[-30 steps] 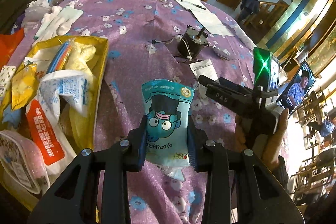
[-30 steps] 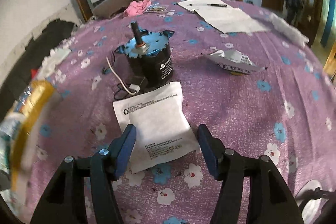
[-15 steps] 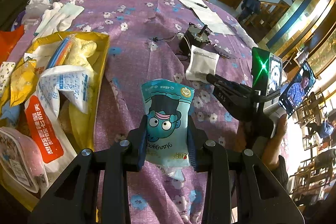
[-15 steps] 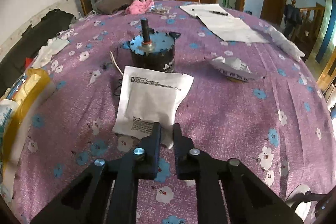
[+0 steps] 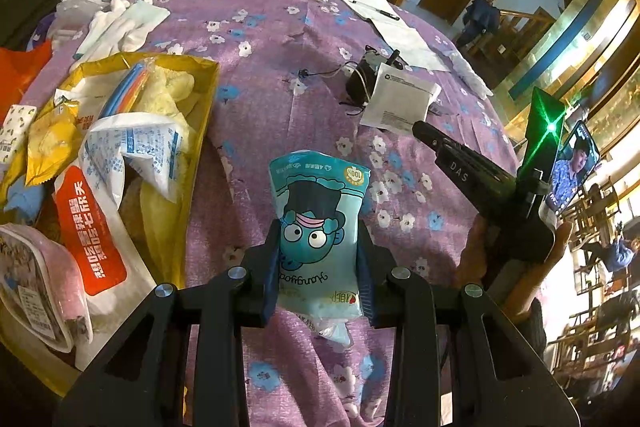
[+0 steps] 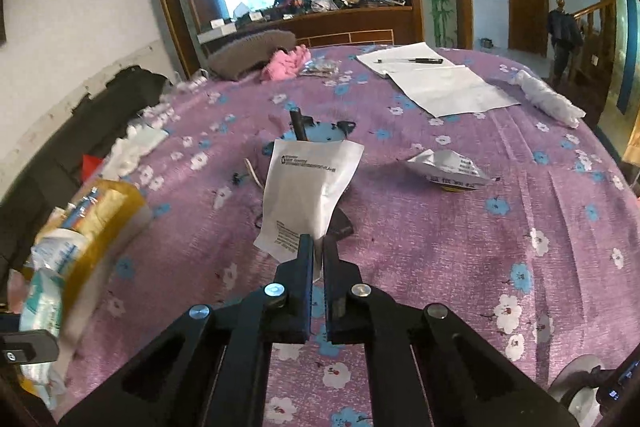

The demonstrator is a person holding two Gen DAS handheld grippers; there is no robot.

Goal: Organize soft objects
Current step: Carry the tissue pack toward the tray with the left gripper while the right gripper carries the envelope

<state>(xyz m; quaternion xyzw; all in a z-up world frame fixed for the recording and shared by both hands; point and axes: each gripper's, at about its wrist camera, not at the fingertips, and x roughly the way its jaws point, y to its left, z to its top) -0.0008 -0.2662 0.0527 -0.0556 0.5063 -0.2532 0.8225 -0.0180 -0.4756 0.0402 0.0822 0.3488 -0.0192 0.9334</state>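
Observation:
My left gripper (image 5: 320,259) is shut on a teal cartoon-face pouch (image 5: 320,223), held above the purple flowered tablecloth (image 5: 272,39). My right gripper (image 6: 318,255) is shut on the near edge of a white packet (image 6: 310,191) and holds it lifted off the cloth; it also shows in the left wrist view (image 5: 400,101), with the right gripper (image 5: 424,131) below it. A yellow box (image 5: 200,131) at the left holds several soft packets and a yellow plush.
A black motor (image 5: 362,77) with a wire stands behind the white packet. A crumpled white wrapper (image 6: 448,169), papers with a pen (image 6: 432,79), a pink cloth (image 6: 286,61), a brown cushion (image 6: 248,51) and white gloves (image 5: 120,27) lie on the cloth.
My right gripper closed on the white packet's edge and lifted it off the cloth. My left gripper kept hold of the teal pouch and drew back a little.

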